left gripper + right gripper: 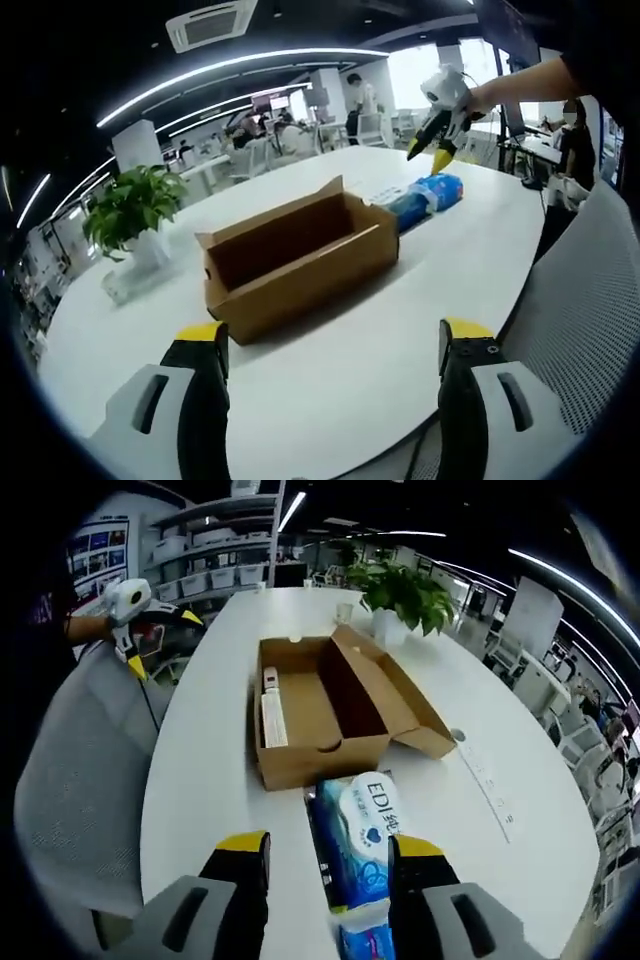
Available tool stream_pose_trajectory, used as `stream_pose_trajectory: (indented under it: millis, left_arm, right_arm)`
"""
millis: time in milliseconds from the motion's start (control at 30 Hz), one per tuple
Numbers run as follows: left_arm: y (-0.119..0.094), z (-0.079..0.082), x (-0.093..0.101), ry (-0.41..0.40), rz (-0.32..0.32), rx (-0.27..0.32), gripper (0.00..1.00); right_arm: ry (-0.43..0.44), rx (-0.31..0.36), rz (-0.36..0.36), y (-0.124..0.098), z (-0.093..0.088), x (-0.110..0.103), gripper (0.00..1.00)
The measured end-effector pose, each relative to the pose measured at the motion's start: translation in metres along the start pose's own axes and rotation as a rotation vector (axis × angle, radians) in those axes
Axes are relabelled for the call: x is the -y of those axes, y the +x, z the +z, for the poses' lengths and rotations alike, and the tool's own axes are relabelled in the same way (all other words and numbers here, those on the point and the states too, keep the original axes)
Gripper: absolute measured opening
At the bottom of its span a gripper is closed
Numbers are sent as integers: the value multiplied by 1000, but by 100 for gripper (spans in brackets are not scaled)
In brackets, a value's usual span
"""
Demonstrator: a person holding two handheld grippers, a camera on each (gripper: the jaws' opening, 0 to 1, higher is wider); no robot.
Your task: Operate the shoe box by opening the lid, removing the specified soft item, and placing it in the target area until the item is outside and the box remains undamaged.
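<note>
In the left gripper view, the left gripper [332, 350] is hovering over the near edge of the round white table [330, 400], its yellow-tipped jaws standing wide apart with nothing between them. Beyond it the brown corrugated cardboard shoe box [300, 262] is sitting with its lid folded back, and the part of the interior visible from here is showing bare cardboard. The blue-and-white plastic-wrapped soft tissue pack [428, 195] is lying on the table just beside the box's far end, outside it, and the right gripper [432, 150] is hanging above that pack. A green potted plant in a white pot [135, 215] is standing well apart to the side. In the right gripper view, the right gripper [330, 855] is looking down on the pack [358, 840], which is lying between its jaws; whether the jaws are pressing on it or merely straddling it cannot be told. The open box [320, 715] is holding a flat white insert [272, 710] along one inner wall. The left gripper [135, 630] is showing at the far table edge. The pack is likely light, compressible and slick-filmed; gripping it across its mid-width should be holding best.
</note>
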State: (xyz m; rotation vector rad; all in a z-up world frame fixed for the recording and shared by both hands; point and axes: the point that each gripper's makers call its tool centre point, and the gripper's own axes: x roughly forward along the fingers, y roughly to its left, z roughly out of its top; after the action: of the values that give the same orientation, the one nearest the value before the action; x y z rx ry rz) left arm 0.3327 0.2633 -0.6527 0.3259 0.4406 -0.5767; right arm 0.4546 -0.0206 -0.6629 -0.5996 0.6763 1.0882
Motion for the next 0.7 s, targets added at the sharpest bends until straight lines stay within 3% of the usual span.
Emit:
stream_pose_trajectory:
  millis: [400, 700]
  left_arm:
    - [-1, 2, -1, -25, 2, 15, 88]
    - [-1, 4, -3, -44, 8, 27, 92]
  right_arm:
    - [-83, 25, 72, 36, 32, -13, 43]
    - [-126, 15, 114, 63, 46, -21, 42]
